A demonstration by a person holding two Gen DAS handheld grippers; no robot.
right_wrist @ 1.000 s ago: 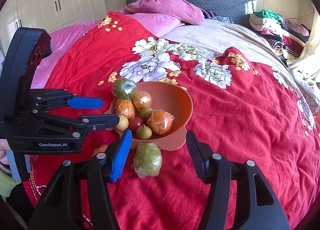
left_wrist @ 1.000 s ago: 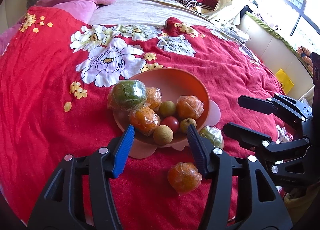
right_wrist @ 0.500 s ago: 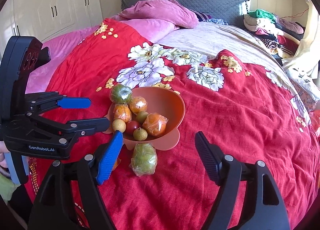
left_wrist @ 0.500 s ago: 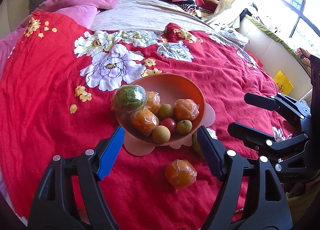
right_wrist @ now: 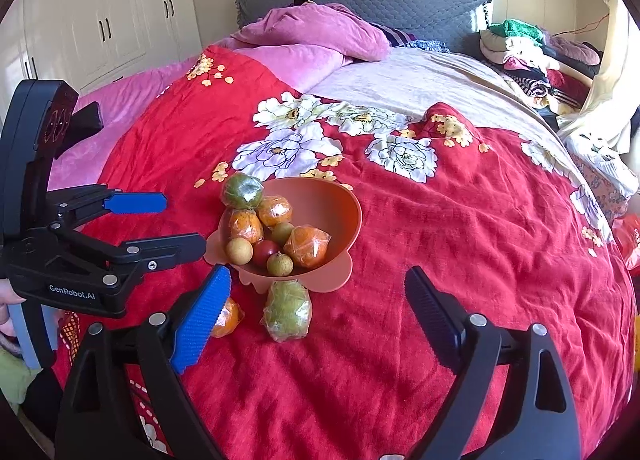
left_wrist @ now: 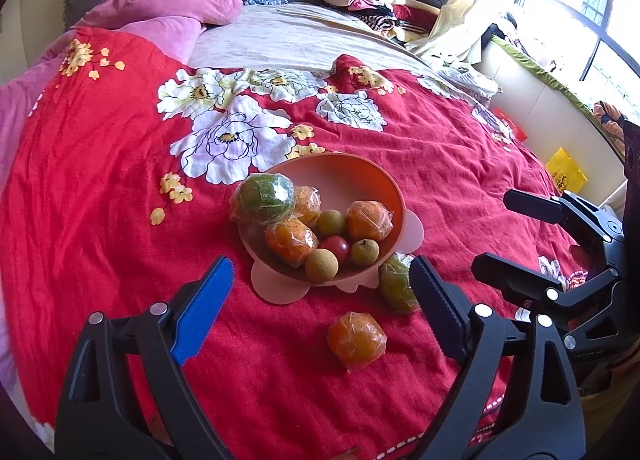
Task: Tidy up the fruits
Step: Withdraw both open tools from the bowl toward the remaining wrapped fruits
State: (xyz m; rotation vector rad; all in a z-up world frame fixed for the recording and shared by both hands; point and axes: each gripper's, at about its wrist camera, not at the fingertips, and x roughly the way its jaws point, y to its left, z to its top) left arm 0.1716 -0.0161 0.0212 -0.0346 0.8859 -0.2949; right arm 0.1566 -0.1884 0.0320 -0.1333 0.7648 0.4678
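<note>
Two grippers are in play over the red floral bedspread [left_wrist: 100, 187], and both have their jaws spread wide with nothing between them. The left gripper [left_wrist: 320, 300] hovers just short of the orange bowl [left_wrist: 360, 175]; the right gripper [right_wrist: 318, 308] hangs to its right, likewise empty.

Count the bowl: one green wrapped citrus [left_wrist: 262, 197] perched on the far-left rim, three wrapped oranges, the nearest of them [left_wrist: 291, 240] at front left, then three small round brownish-green fruits, the front one [left_wrist: 321, 264] by the near rim, and one red tomato [left_wrist: 334, 247] in the middle. Eight pieces, though something could be buried under the pile; the angle won't say.

Outside the bowl, two more lie on the bedspread. A wrapped orange [left_wrist: 356, 340] sits well in front of the bowl, between the left gripper's fingers in that camera's line of sight but below them, untouched. A wrapped green citrus [right_wrist: 287, 310] lies touching the bowl's scalloped foot at the near side. It's slightly oblong, and from the right wrist its long axis runs roughly toward the bowl and back to the camera.

The bowl itself tips, its mouth facing the grippers, high wall at the back.
</note>
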